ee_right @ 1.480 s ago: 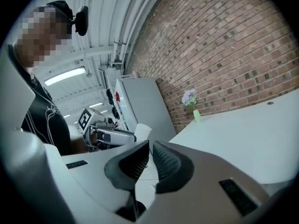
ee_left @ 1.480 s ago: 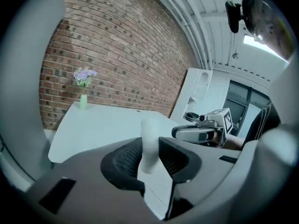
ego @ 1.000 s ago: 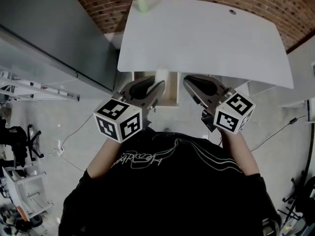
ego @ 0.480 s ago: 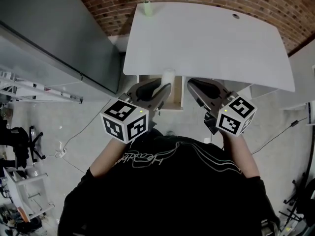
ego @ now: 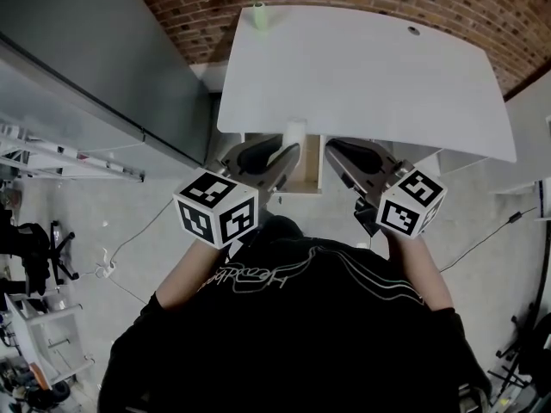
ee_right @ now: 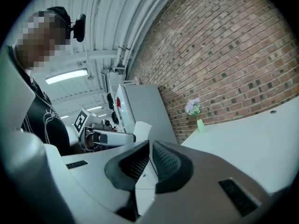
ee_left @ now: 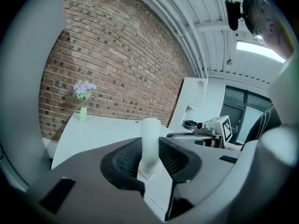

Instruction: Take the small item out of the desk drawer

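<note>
One vase [ego: 259, 15] @ desk [ego: 362, 76] far corner; grey cabinet [ego: 86, 50] L of desk.

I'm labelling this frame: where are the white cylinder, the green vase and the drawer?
white cylinder [ee_left: 150, 143]: left gripper view, mid-body.
green vase [ee_left: 82, 114]: left gripper view, body.
drawer [ego: 306, 170]: head view, wooden inside.

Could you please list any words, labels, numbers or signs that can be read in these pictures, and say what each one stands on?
No text here can be read for certain.
Shirt print: a looping line of script, too stylised and small to read.
Left cube and right cube: black-and-white square markers only, no letters or numbers.
</note>
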Demonstrator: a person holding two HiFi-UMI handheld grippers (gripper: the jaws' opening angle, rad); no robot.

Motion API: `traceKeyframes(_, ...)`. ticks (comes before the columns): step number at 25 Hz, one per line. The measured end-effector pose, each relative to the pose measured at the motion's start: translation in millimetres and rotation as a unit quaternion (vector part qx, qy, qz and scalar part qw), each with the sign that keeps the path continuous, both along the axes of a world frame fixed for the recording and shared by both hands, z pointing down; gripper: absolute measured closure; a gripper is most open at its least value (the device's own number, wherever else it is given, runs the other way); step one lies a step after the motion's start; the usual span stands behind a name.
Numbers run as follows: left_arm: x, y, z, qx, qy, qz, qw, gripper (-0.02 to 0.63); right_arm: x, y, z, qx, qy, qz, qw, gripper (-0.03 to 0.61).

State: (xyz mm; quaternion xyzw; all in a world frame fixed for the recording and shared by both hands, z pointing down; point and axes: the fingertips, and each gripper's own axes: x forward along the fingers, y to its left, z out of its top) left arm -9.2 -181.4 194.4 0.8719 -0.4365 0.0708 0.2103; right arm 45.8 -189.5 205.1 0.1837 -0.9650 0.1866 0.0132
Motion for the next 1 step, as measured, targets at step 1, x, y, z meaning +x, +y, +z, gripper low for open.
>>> traceKeyframes(1,-2.6,-0.5,0.9,0.0,-0.001,0.0,1.0,0.485,-2.7,-1.0,1.1,-0.001,0.0,0.0,1.0,0.525)
